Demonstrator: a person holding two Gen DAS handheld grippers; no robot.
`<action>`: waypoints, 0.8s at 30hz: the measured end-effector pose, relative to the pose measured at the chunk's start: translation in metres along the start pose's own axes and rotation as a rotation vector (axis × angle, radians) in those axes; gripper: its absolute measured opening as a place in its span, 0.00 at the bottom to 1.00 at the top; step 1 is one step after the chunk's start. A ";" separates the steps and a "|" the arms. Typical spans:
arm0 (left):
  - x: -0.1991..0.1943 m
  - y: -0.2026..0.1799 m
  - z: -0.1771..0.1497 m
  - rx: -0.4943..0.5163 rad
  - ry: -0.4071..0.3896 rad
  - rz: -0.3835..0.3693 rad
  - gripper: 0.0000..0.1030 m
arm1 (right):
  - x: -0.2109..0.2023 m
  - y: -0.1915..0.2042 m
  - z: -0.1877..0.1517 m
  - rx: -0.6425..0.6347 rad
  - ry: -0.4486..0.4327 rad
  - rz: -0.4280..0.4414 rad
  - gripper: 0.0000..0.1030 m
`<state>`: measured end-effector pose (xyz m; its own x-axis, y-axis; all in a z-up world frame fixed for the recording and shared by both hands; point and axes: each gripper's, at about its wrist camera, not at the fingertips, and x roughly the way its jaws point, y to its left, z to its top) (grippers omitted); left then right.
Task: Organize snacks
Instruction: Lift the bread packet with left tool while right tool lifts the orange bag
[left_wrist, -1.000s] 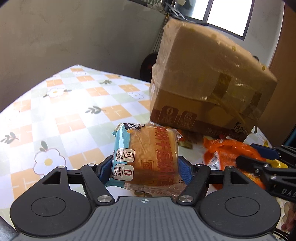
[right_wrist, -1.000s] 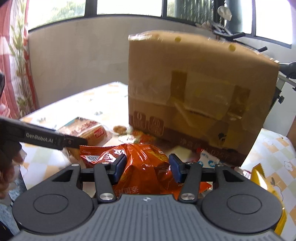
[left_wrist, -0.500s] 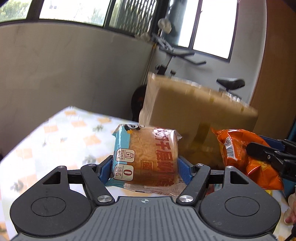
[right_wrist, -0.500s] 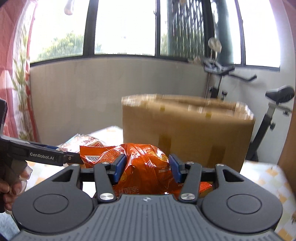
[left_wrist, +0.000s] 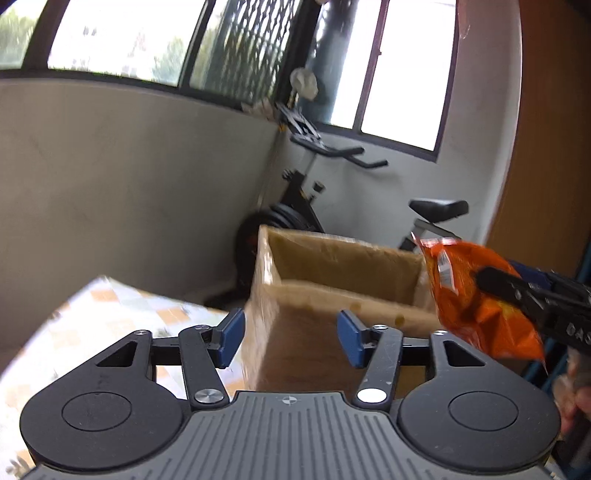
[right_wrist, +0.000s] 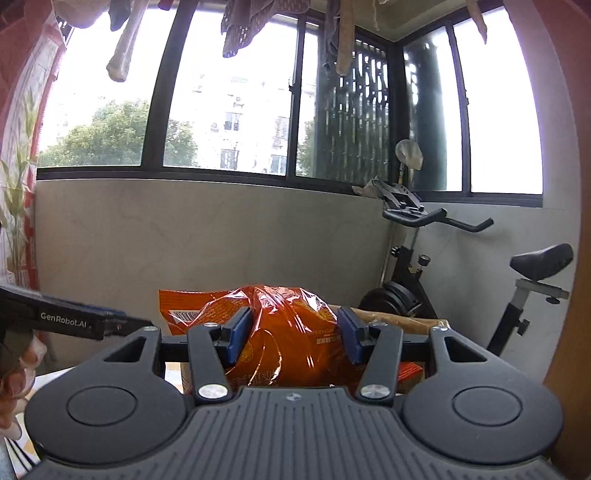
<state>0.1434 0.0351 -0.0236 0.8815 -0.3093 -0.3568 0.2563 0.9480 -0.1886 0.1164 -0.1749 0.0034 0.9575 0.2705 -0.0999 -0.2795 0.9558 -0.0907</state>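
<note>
Left wrist view: left tongs (left_wrist: 290, 339) raised and tipped slightly downward, aimed at the near wall of the open cardboard box (left_wrist: 332, 258).
Left tongs state: blue pads at a middling gap, just now drawing in a little, nothing between them.
Box: standing on the checked surface (left_wrist: 110, 314), flaps open; only the upper inside walls visible, contents impossible to tell.
Right wrist view: right tongs (right_wrist: 295, 332) held close to level, above the far rim of the box.
Right tongs state: pads pressed into both sides of the orange snack bag (right_wrist: 291, 325), bag crumpled and held in the air.
Snack position: bag up over the right end of the box, clear of the surface.
Only in the left view: the box opening and the patterned surface; the bag seen from the side, pinched at its middle.
Only in the right view: the left tongs from the side at the left edge, a hand (right_wrist: 14, 369) gripping the handle; the exercise bike (right_wrist: 424, 295) in full behind the box.
</note>
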 end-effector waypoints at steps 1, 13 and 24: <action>0.000 0.002 -0.006 0.008 0.018 0.007 0.72 | 0.001 0.001 -0.002 -0.005 0.002 0.007 0.52; 0.050 0.080 -0.067 -0.216 0.193 0.250 0.84 | 0.013 -0.003 -0.017 0.015 0.032 0.011 0.52; 0.141 0.087 -0.091 -0.120 0.337 0.268 0.90 | 0.025 -0.010 -0.016 0.003 0.051 -0.008 0.52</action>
<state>0.2536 0.0671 -0.1731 0.7270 -0.0801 -0.6819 -0.0286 0.9888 -0.1467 0.1422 -0.1794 -0.0139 0.9548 0.2567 -0.1497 -0.2715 0.9584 -0.0883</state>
